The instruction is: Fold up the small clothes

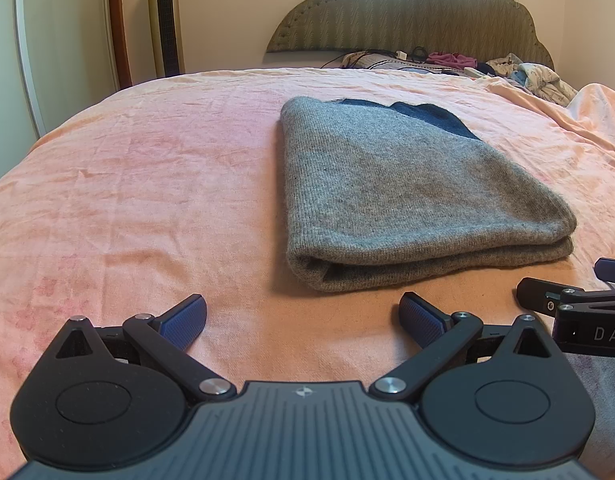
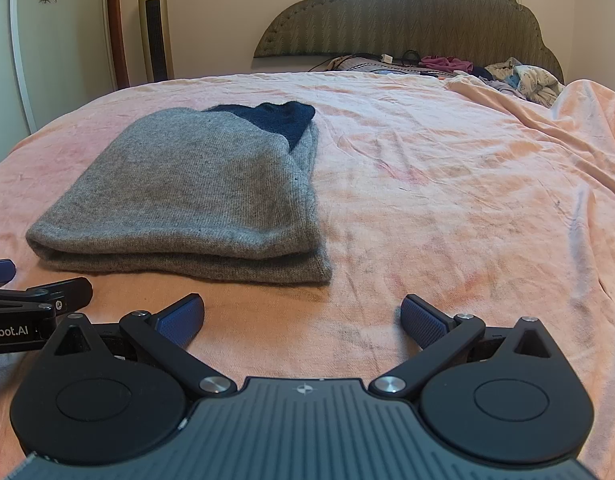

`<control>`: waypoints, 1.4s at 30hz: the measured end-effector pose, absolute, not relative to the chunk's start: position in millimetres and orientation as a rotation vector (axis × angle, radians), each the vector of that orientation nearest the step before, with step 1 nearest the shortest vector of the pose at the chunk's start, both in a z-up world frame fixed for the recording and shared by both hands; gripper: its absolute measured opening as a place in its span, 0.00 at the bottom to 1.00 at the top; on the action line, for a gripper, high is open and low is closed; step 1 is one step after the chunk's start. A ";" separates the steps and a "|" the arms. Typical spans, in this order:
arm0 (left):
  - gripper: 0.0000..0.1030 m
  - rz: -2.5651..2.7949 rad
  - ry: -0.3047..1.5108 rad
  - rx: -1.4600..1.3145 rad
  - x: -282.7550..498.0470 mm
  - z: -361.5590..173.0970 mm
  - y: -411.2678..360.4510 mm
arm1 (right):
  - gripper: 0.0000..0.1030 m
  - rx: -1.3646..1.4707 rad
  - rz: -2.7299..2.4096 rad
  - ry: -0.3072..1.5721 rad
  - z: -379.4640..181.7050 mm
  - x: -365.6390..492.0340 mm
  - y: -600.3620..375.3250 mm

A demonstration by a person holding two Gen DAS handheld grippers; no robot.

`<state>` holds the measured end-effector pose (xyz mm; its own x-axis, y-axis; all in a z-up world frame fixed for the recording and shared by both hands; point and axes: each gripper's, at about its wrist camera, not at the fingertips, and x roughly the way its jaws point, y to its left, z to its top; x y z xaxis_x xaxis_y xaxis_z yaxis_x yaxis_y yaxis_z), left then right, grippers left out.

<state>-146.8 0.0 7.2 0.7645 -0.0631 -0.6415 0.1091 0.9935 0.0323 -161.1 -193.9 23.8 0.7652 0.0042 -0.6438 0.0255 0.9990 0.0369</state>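
A grey knitted garment lies folded flat on the pink bedsheet, with a dark blue part showing at its far end. In the right wrist view the same grey garment lies ahead to the left, its dark blue part at the back. My left gripper is open, empty, just short of the garment's near fold. My right gripper is open and empty too, over bare sheet right of the garment. Each gripper shows at the edge of the other's view.
A padded headboard stands at the far end, with a heap of loose clothes and cables before it. A tower fan stands by the far left wall. The sheet is rumpled to the right.
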 end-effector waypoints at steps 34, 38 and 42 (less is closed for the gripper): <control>1.00 -0.100 0.704 0.061 -145.6 8.4 3.6 | 1.00 0.044 -0.015 0.700 23.9 -161.1 -192.5; 1.00 -0.104 0.705 0.055 -144.7 8.6 5.5 | 1.00 0.045 -0.014 0.700 23.9 -160.8 -192.6; 1.00 -0.106 0.711 0.061 -143.7 8.8 5.4 | 1.00 0.045 -0.013 0.700 23.9 -160.8 -193.2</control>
<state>-143.7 5.4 8.8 0.7527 -0.0767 -0.6538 0.1179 0.9928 0.0193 -160.8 -193.2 23.9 0.7649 0.0030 -0.6442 0.0270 0.9990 0.0367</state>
